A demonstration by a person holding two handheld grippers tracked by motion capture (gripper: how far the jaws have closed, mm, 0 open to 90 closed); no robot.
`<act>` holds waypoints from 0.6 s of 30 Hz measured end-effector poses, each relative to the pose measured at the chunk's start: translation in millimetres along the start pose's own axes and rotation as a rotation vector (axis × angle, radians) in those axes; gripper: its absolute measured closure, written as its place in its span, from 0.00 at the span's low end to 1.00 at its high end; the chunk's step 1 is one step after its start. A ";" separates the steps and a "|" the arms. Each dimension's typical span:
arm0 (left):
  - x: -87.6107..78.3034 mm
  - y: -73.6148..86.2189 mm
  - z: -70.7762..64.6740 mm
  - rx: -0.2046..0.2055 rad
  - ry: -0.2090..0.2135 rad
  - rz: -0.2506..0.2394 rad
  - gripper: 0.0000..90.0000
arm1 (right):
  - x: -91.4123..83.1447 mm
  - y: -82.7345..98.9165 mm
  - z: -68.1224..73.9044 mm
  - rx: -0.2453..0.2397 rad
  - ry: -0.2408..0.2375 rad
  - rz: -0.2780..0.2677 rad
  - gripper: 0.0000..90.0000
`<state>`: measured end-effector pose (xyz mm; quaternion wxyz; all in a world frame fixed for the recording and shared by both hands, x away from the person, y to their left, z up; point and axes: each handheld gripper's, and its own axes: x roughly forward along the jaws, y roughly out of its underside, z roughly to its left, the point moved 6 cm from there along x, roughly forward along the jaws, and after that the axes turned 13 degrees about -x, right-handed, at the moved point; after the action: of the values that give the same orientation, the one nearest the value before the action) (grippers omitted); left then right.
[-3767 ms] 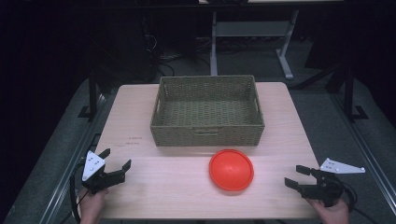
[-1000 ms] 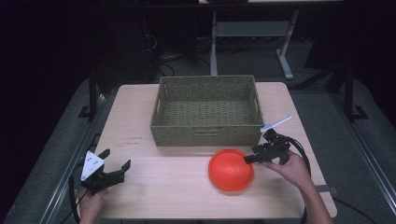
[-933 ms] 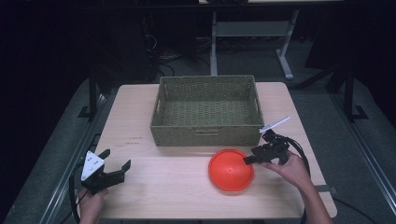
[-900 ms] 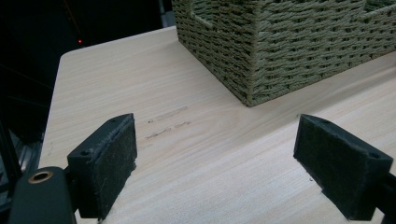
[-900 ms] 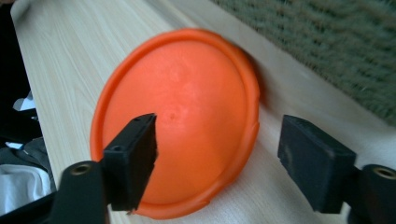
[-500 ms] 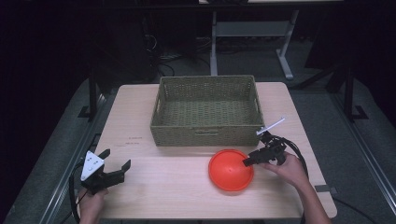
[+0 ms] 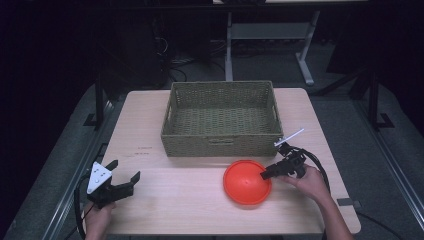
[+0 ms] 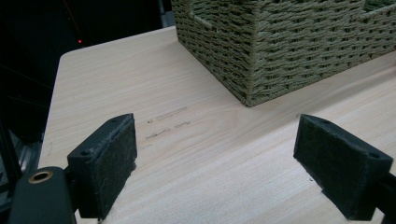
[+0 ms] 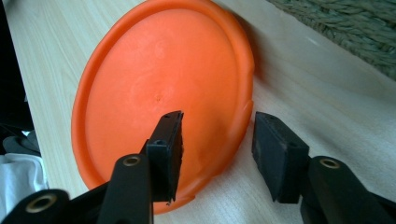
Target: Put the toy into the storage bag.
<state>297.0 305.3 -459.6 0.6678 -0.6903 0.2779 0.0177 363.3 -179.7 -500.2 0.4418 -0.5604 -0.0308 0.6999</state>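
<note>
2 pads of the right hand-held gripper (image 9: 217, 144), just closing, straddle the orange dish's (image 9: 163, 93) rim, unclamped.

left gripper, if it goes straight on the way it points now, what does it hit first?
Probably the near corner of the wicker basket. The left gripper is open over bare table, with nothing between it and that corner. Depth is unclear; a low path could graze the tabletop first.

Dim room, light falling mainly on the pale wood-grain rectangular table (image 7: 150, 115). Grey carpeted floor (image 7: 345, 95) around it. Behind, a white metal desk frame (image 7: 265, 35) with splayed feet, dark cables tangled beneath. Black metal stand legs (image 7: 97, 100) flank the table at both sides. Far background black.
</note>
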 end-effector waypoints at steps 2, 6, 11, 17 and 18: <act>0.0 -0.1 0.1 0.000 0.000 0.000 0.14 | 0.2 -0.4 0.9 -0.005 -0.002 0.002 0.60; -0.2 0.0 -0.3 -0.002 0.001 -0.001 0.14 | 1.7 -0.3 0.3 -0.007 -0.002 0.004 0.61; -0.3 0.0 -0.2 -0.003 -0.001 -0.002 0.14 | 2.3 -0.5 0.1 -0.003 -0.006 0.006 0.63; -0.1 0.2 -0.8 0.003 0.000 0.003 0.14 | 4.3 -0.9 -1.1 -0.008 -0.005 0.007 0.65; -0.1 0.2 -0.6 0.004 0.001 0.002 0.14 | 5.0 -0.9 -1.4 -0.009 -0.002 0.007 0.65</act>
<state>296.6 304.8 -459.7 0.6689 -0.6888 0.2789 0.0177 365.1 -176.5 -504.1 0.4369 -0.5617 -0.0324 0.7018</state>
